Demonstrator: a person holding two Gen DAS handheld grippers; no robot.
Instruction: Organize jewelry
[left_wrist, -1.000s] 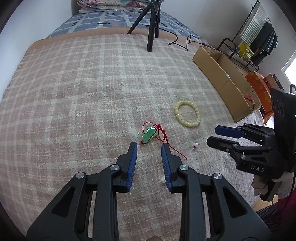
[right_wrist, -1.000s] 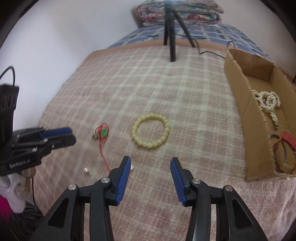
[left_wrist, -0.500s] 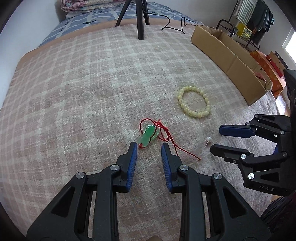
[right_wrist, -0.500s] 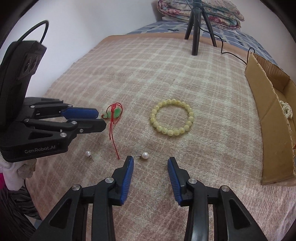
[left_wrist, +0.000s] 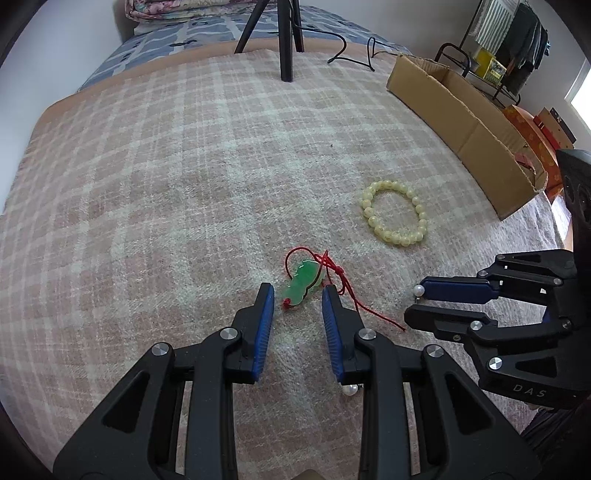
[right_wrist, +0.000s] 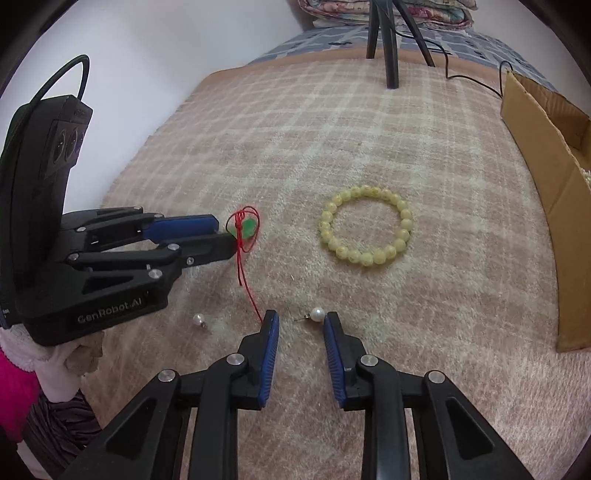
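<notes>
Soft, even daylight, faint shadows, sharp focus; strong fisheye bending with dark vignetted corners in both views.

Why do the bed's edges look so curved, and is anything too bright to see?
Both views: a fisheye lens bows the plaid blanket and rounds the corners black. Left wrist view: the window blows out white. Right wrist view: light is soft, the yellow bracelet sharp, with barely any shadow.
</notes>
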